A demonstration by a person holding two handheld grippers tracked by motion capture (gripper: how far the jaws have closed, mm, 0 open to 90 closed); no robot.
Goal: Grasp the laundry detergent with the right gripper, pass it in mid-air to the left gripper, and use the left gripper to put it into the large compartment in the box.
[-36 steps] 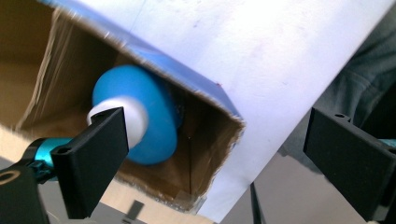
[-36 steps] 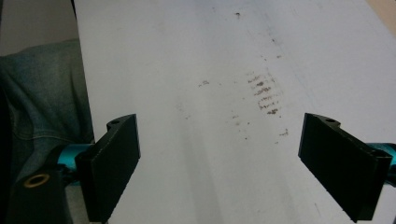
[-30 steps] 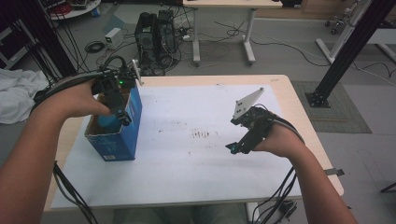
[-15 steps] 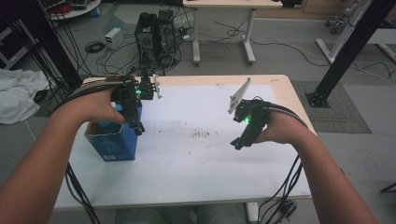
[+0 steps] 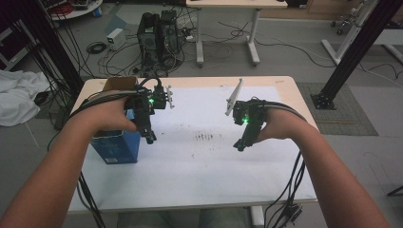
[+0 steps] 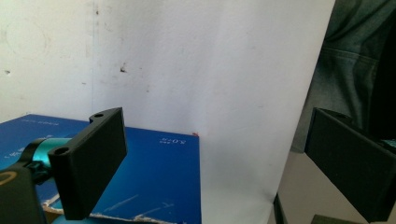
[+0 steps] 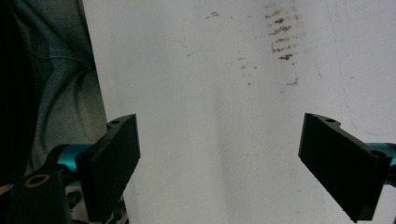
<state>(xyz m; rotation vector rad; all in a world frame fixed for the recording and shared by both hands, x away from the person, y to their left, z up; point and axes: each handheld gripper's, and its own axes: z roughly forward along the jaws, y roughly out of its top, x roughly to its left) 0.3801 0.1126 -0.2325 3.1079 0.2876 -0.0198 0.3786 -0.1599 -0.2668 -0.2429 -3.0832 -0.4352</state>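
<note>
A blue carton box [image 5: 116,145] with an open brown top stands at the table's left edge; its blue side [image 6: 154,172] lies below my left gripper. My left gripper [image 5: 149,137] hovers just right of the box, jaws pointing down toward the person. In the left gripper view the left gripper [image 6: 224,163] stands open with nothing between its jaws. My right gripper [image 5: 239,144] hangs over the white sheet [image 5: 204,156] right of centre. Seen in the right gripper view, the right gripper [image 7: 219,163] is open and empty above the bare sheet [image 7: 224,93].
Dark smudge marks [image 5: 207,137] dot the middle of the sheet. The wooden table [image 5: 285,83] ends close behind the sheet. Cables [image 5: 290,199] trail off the front edge from both hands. A computer tower [image 5: 159,33] and another desk [image 5: 228,28] stand on the floor beyond.
My left gripper has lifted off the blue box and moved right, clear of it. The right gripper has shifted slightly forward and up over the sheet.
</note>
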